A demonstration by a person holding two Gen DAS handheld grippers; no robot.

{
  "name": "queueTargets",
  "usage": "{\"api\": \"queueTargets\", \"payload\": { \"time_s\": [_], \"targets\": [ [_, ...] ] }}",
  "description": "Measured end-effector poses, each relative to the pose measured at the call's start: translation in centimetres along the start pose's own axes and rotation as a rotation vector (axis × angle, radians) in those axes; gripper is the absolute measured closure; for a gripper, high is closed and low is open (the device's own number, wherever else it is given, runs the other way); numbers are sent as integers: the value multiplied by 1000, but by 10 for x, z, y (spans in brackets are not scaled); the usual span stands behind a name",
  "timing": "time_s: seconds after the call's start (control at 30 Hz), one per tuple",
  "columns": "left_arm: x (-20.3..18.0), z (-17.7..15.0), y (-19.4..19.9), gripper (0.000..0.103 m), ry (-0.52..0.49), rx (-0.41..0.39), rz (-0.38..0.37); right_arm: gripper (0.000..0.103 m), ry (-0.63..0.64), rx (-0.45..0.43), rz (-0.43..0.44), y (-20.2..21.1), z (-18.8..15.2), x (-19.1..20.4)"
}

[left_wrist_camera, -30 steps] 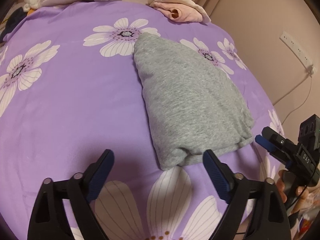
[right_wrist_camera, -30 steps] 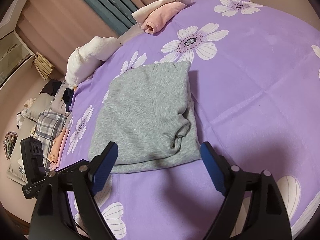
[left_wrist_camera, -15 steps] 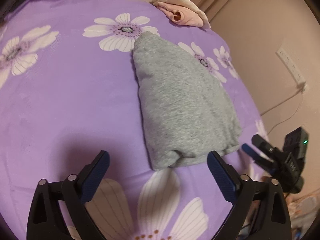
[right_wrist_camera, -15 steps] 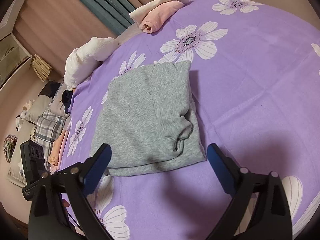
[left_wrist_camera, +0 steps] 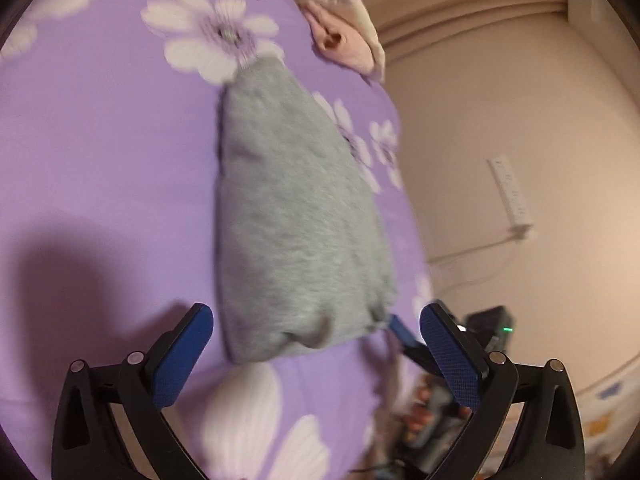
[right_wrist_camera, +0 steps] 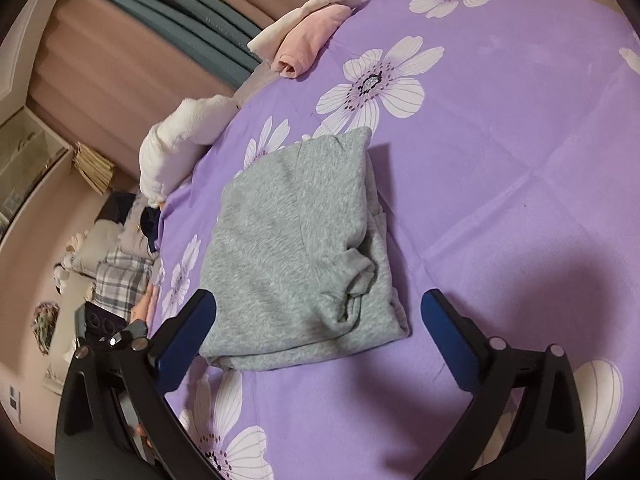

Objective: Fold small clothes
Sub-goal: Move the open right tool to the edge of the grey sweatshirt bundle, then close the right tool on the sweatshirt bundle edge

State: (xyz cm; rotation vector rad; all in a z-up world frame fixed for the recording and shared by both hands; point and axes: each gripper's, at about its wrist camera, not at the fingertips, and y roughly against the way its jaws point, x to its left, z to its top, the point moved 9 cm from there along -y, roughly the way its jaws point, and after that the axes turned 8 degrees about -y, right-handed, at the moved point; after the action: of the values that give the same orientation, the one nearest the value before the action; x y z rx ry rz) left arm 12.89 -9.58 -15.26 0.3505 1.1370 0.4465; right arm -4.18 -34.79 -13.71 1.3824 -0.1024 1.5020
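Observation:
A grey folded garment [left_wrist_camera: 296,224] lies on the purple flowered bedspread [left_wrist_camera: 100,160]. In the right wrist view the garment [right_wrist_camera: 296,248] shows a tucked sleeve cuff on its near right side. My left gripper [left_wrist_camera: 316,344] is open and empty, its blue pads either side of the garment's near edge, just short of it. My right gripper [right_wrist_camera: 318,320] is open and empty, straddling the near edge of the garment from its own side. The right gripper's blue tip also shows in the left wrist view [left_wrist_camera: 404,334] beside the garment's near right corner.
A pink and cream folded pile [right_wrist_camera: 304,46] lies at the far edge of the bed. A white fluffy item [right_wrist_camera: 180,140] and plaid clothes [right_wrist_camera: 120,280] lie off the bed's left side. A wall with a power strip [left_wrist_camera: 512,192] stands to the right.
Both grippers have moved closer to the garment's near edge. The left view has swung right towards the wall and is blurred. The garment has not moved.

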Motion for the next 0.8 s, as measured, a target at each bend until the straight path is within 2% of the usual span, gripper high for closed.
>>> {"api": "queueTargets", "payload": {
  "time_s": [0.13, 0.3, 0.73, 0.8],
  "targets": [
    [10, 3, -10, 1, -14, 21, 74, 0, -34, 17, 19, -2, 2, -7],
    [22, 8, -19, 1, 33, 54, 99, 0, -63, 49, 34, -9, 7, -16],
    [17, 18, -31, 1, 42, 78, 76, 0, -96, 146, 120, -37, 35, -12],
    [15, 20, -38, 1, 31, 93, 92, 0, -95, 158, 133, -41, 36, -10]
  ]
}}
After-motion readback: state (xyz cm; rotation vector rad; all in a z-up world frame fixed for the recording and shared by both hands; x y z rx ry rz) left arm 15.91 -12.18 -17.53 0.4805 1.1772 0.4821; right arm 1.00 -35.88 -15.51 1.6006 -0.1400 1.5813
